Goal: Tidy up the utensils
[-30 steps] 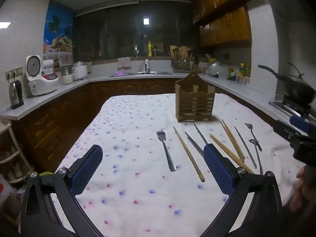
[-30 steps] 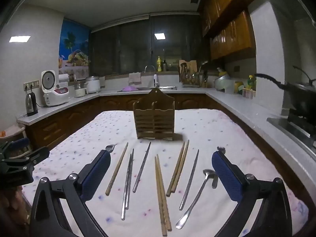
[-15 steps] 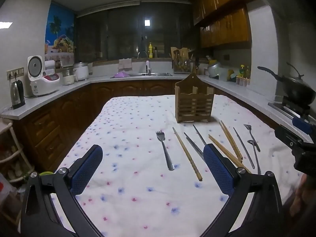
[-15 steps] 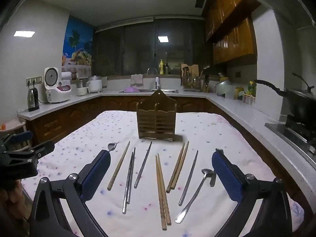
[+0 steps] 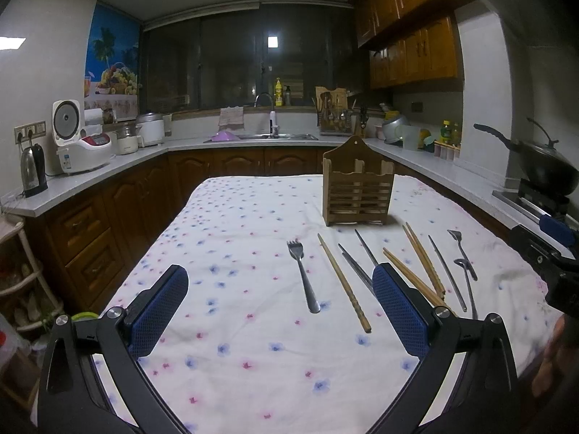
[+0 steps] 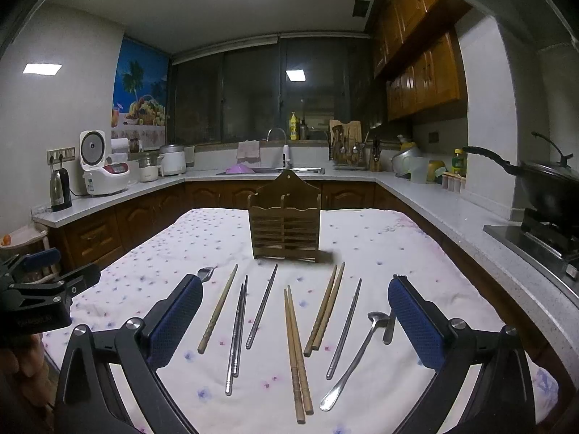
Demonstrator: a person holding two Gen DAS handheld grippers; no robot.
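Note:
A wooden utensil holder [image 5: 357,191] stands upright on the floral tablecloth [image 5: 231,238]; it also shows in the right wrist view [image 6: 284,217]. In front of it lie a metal fork [image 5: 303,277], wooden chopsticks [image 6: 297,349], metal chopsticks [image 6: 238,329] and a metal spoon [image 6: 353,356]. My left gripper [image 5: 278,309] is open and empty above the cloth, left of the utensils. My right gripper [image 6: 295,320] is open and empty, above the near ends of the chopsticks. Each gripper shows at the edge of the other's view.
Kitchen counters ring the table. A rice cooker [image 5: 77,143] and a kettle [image 5: 33,170] stand at left, a sink [image 5: 278,136] at the back, and a wok [image 5: 542,168] on the stove at right. A second small fork [image 5: 461,251] lies far right.
Both grippers have risen and pulled back slightly; the utensils sit a little lower in view. Nothing on the table has moved.

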